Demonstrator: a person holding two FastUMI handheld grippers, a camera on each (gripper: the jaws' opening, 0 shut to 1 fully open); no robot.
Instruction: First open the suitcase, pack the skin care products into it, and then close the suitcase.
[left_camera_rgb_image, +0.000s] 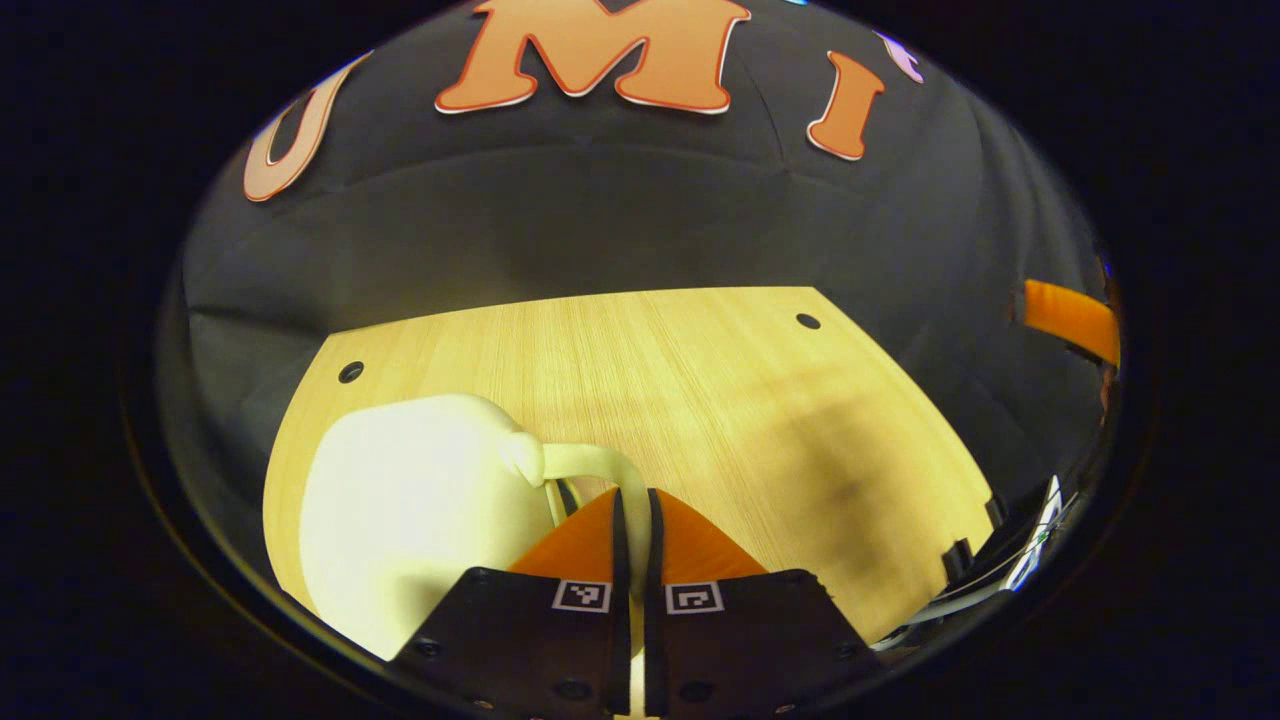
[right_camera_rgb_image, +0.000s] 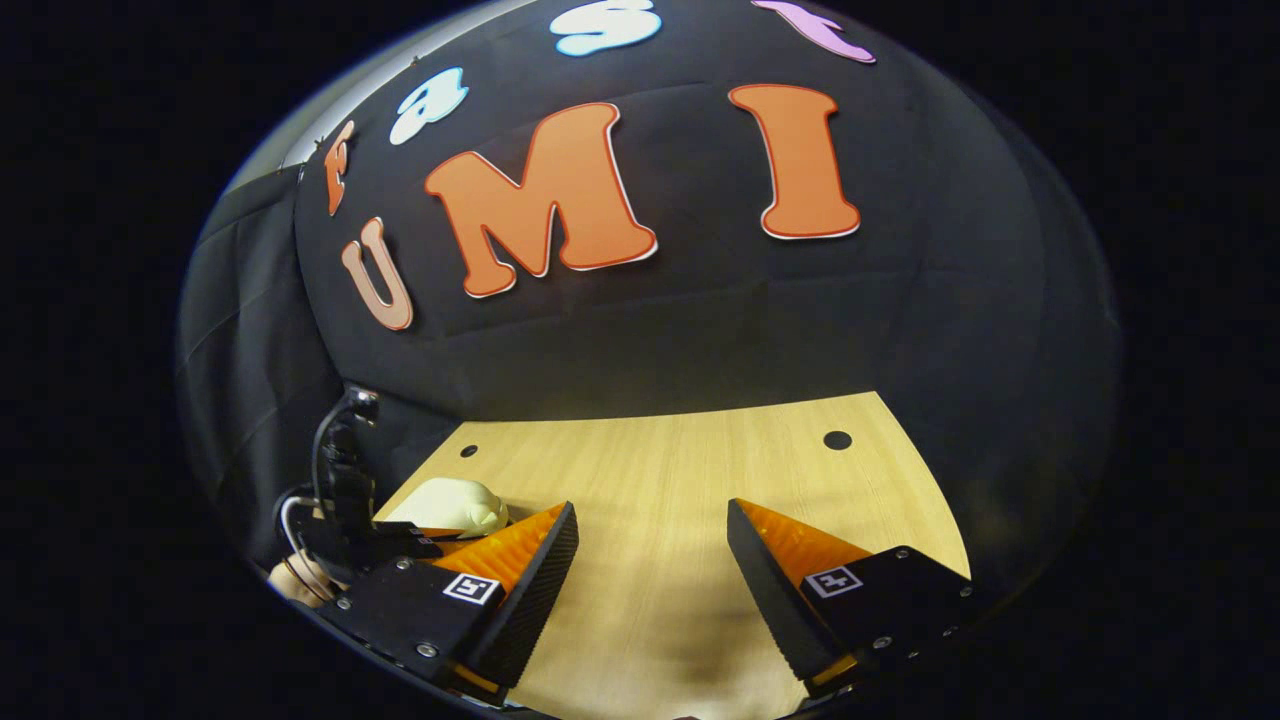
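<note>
In the left gripper view, your left claw (left_camera_rgb_image: 632, 520) is clenched on the pale handle (left_camera_rgb_image: 600, 465) of the cream suitcase (left_camera_rgb_image: 410, 500). Both fingers press against the handle strap, which runs down between them. The suitcase lies on the wooden desk (left_camera_rgb_image: 700, 390), to the left of the claw, near the desk's left edge. Its shell appears closed, though the seam cannot be made out from this angle. A dark hole (left_camera_rgb_image: 351, 372) sits in the desk just beyond the suitcase, and a second hole (left_camera_rgb_image: 808, 321) lies toward the far right corner. At the right edge of this view, part of your right claw (left_camera_rgb_image: 1070, 320) is visible, well apart from the suitcase.

In the right gripper view, the left claw (right_camera_rgb_image: 400, 545) and the hand (right_camera_rgb_image: 295, 578) holding it appear at the lower left, touching the suitcase (right_camera_rgb_image: 450, 505), which rests near the left edge of the desk (right_camera_rgb_image: 660, 480). Your right claw (right_camera_rgb_image: 652, 560) is released: its fingers stand wide apart over bare desk, with nothing between them. It is positioned to the right of the suitcase and clear of it. No skin care products can be identified in either view.
</note>
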